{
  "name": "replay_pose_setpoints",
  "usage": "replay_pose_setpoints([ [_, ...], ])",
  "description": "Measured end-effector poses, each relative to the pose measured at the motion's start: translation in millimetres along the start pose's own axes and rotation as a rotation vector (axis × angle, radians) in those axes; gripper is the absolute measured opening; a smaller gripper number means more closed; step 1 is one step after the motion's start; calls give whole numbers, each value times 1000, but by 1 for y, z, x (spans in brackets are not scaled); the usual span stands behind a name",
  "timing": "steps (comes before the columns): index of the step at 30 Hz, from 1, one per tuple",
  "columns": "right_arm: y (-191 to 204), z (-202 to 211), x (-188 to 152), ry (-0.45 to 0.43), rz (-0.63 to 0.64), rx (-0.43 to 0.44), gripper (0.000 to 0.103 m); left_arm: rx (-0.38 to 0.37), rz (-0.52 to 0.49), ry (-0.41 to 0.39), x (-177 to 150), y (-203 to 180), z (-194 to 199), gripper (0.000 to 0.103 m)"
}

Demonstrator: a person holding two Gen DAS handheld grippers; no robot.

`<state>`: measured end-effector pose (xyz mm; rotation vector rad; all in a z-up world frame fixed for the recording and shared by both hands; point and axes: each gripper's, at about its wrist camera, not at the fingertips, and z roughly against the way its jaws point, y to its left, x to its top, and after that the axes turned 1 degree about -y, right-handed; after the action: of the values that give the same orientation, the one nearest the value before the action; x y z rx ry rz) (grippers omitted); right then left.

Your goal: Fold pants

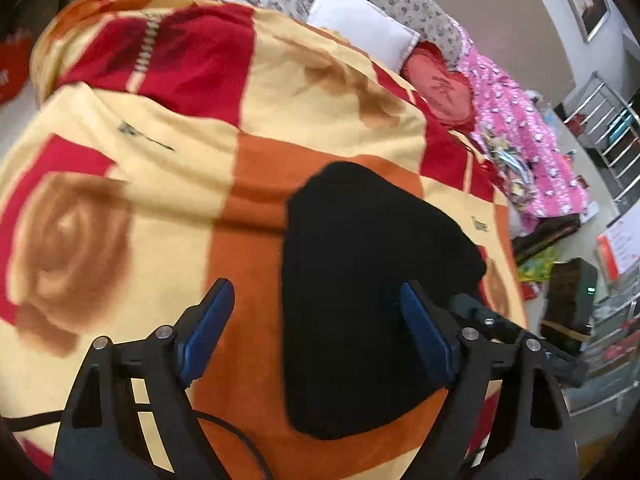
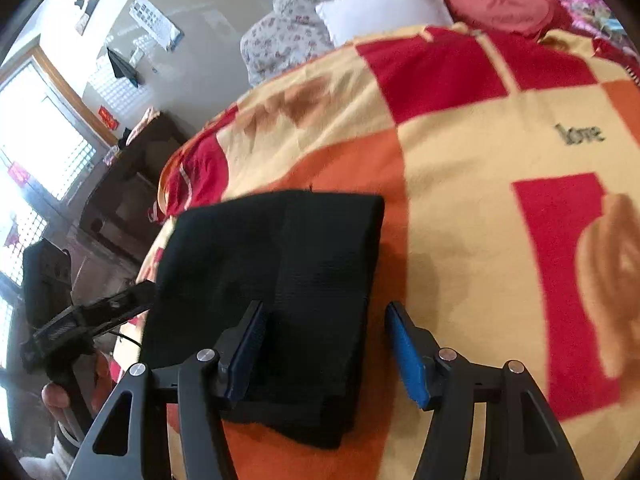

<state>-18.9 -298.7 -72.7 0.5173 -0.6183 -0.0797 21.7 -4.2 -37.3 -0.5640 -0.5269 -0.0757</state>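
The black pants (image 1: 360,280) lie folded into a compact flat stack on the red, orange and cream blanket (image 1: 160,184). They also show in the right wrist view (image 2: 280,288). My left gripper (image 1: 316,304) is open and empty above the stack's left part. My right gripper (image 2: 326,324) is open and empty above the stack's near right edge. The left gripper's body also shows in the right wrist view (image 2: 92,316), held in a hand at the stack's left. The other gripper shows just right of the stack in the left wrist view (image 1: 492,324).
The blanket (image 2: 460,152) covers a bed. A white pillow (image 1: 360,20), a red heart cushion (image 1: 440,88) and pink bedding (image 1: 528,140) lie at the far end. Dark furniture (image 2: 132,184) and windows stand left of the bed; metal racks (image 1: 608,128) stand right.
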Motion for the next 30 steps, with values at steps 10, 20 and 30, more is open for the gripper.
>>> replay_pose_setpoints([
  [10, 19, -4, 7, -45, 91, 44, 39, 0, -155, 22, 3, -37, -13, 75],
  [20, 36, -24, 73, -95, 183, -29, 40, 125, -158, 6, 55, -28, -43, 74],
  [30, 37, -16, 70, -101, 254, -252, 43, 192, -176, -13, 51, -27, -41, 75],
])
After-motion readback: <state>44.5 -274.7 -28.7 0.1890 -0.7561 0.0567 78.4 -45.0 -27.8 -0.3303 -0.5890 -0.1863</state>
